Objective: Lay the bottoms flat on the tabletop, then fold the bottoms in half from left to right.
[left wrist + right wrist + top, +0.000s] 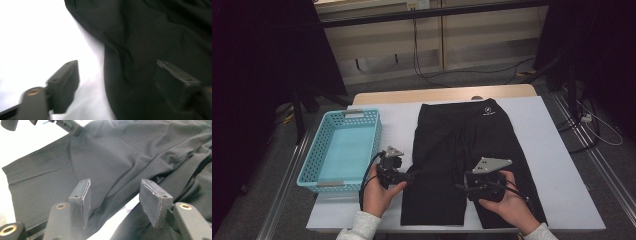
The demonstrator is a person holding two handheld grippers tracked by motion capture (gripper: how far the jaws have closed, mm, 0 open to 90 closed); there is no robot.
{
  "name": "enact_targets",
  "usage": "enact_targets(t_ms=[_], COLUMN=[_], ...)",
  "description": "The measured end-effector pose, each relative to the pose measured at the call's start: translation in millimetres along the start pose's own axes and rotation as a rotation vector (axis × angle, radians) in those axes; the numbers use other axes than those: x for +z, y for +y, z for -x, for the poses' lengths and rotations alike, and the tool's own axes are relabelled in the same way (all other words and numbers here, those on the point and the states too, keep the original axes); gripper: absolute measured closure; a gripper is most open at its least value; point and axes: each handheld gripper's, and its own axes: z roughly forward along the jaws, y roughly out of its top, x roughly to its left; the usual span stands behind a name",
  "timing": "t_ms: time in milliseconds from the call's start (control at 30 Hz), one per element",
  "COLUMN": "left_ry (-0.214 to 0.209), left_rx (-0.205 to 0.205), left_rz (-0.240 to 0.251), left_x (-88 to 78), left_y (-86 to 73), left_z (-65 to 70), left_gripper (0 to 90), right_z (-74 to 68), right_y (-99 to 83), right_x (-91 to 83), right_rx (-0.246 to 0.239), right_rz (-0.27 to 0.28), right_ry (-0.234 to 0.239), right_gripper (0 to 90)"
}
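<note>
Right gripper view, nearest: right gripper (pixel 115 200) with jaws apart, both pads bare, hovering above the inner edge of one leg of the black trousers (pixel 125 157); a sliver of white table cover (pixel 117 220) visible in the gap between the two legs, nothing pinched. Farther up the same view, the left gripper (pixel 65 125) at the fabric's far edge. Left gripper view, blurred: left gripper (pixel 117 82) with jaws also apart, one over bare white cover (pixel 32 32), the other over dark cloth (pixel 162 32), straddling the outer hem of the trousers; contact with the cloth impossible to tell through the blur.

High view, from the near table edge outward: two hands, left gripper (pixel 404 176) at the outer edge of the left leg, right gripper (pixel 462 187) over the gap between the legs. Trousers (pixel 472 135) flat, leg hems close to the near edge, waistband with a small white logo toward the far edge. Turquoise basket (pixel 309 167) just beside the left gripper, apart from the cloth. Open white cover (pixel 557 170) right of the trousers, a narrower strip between basket and cloth, wooden table rim (pixel 437 94) beyond the waistband.
</note>
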Motion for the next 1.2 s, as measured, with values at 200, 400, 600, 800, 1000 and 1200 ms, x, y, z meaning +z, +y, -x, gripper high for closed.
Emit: enact_targets(t_ms=[200,400,600,800,1000,1200], left_ry=[0.002,-0.052,-0.112,-0.034,-0.007,0.011], left_rx=[-0.043,-0.112,-0.123,-0.041,0.002,0.027], left_rz=[-0.018,-0.058,-0.053,-0.022,-0.016,-0.029], left_x=[2.8,0.2,-6.7,-5.1,-4.6,-4.4], left_y=[-7.7,-11.4,-11.7,-12.0,-11.8,-12.7], left_z=[1.2,1.9,7.2,8.6,8.8,9.3], left_gripper=[50.2,79.6,84.2,49.6,32.8,22.9], right_z=[2.5,5.2,5.4,8.6,8.9,9.1], right_y=[2.3,3.5,5.6,6.0,6.9,8.2], right_x=[1.5,3.0,1.4,0.2,0.0,2.4], right_rx=[0.002,0.002,0.003,0.017,0.018,0.016], right_rz=[0.008,0.012,0.021,0.030,0.041,0.047], right_ry=[-0.003,-0.002,0.001,-0.009,-0.025,-0.030], right_gripper=[41.7,41.2,40.2,37.4,32.7,30.1])
